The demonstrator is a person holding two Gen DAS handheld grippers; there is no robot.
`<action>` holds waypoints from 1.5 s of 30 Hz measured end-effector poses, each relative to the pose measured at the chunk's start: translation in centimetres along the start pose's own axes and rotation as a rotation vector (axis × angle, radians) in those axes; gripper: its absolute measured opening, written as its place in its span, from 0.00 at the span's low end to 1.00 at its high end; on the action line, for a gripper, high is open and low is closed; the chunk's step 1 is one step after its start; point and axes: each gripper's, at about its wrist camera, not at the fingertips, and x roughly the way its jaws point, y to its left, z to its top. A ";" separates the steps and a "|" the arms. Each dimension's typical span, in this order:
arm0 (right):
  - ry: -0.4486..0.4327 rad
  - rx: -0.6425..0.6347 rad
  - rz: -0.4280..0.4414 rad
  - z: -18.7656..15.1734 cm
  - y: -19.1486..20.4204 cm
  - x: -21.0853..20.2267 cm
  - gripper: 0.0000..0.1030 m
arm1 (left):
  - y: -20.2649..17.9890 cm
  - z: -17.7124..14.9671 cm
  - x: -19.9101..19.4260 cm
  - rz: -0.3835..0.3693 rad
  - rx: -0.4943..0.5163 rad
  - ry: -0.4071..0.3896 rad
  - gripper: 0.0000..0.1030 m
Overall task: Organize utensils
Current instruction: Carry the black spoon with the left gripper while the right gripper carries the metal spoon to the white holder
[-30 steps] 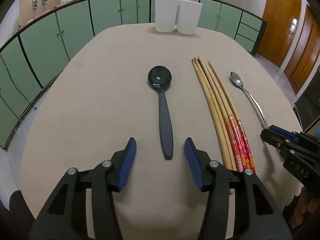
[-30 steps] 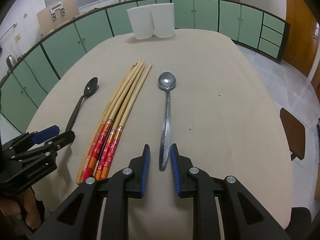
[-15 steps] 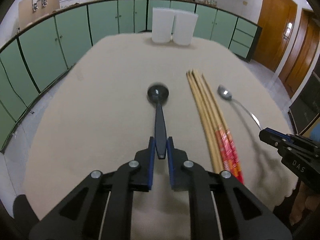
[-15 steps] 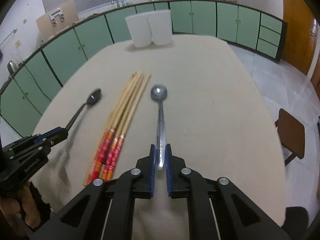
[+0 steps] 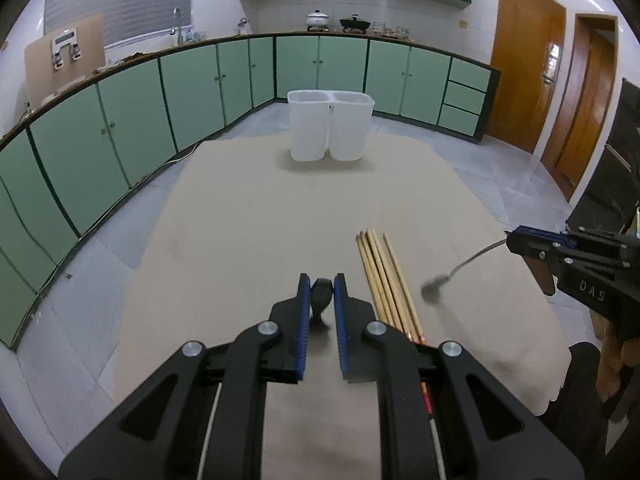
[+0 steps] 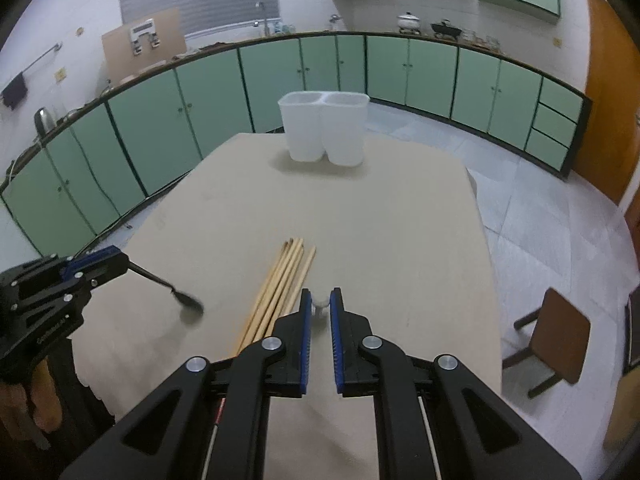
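Note:
My left gripper point(image 5: 321, 284) is shut on the black plastic spoon point(image 5: 322, 295) and holds it above the table; in the right wrist view that spoon point(image 6: 185, 301) hangs bowl-down from the left gripper point(image 6: 120, 265). My right gripper point(image 6: 320, 300) is shut on the metal spoon point(image 6: 320, 304); in the left wrist view that spoon point(image 5: 434, 289) droops from the right gripper point(image 5: 516, 240). Several wooden chopsticks point(image 5: 384, 276) lie on the table between the grippers. A white two-compartment holder point(image 5: 329, 125) stands at the table's far end.
The table has a beige cloth point(image 5: 280, 208). Green cabinets point(image 5: 120, 120) curve round the room. A brown stool point(image 6: 560, 332) stands on the floor to the right of the table. Wooden doors point(image 5: 524, 60) are at the right.
Both grippers have lifted their spoons off the table and tilted up. A second ago the left gripper was open around the black spoon's handle; it has since shut.

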 end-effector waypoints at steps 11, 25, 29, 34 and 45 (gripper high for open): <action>0.035 -0.059 0.038 3.5 -0.3 -1.3 0.09 | 0.7 4.5 -0.7 -0.067 0.048 0.000 0.10; 0.004 -0.097 0.035 10.3 -0.6 -1.3 0.09 | 1.2 12.1 0.1 -0.086 0.067 -0.058 0.10; 0.001 -0.098 0.035 13.2 -0.9 -0.8 0.09 | 1.5 14.8 0.7 -0.089 0.066 -0.074 0.10; -0.008 -0.108 0.026 17.0 -1.1 -0.1 0.09 | 1.8 18.2 2.1 -0.076 0.055 -0.084 0.10; -0.032 -0.081 0.010 25.6 -2.3 3.1 0.09 | 2.8 25.0 5.7 -0.058 0.031 -0.104 0.10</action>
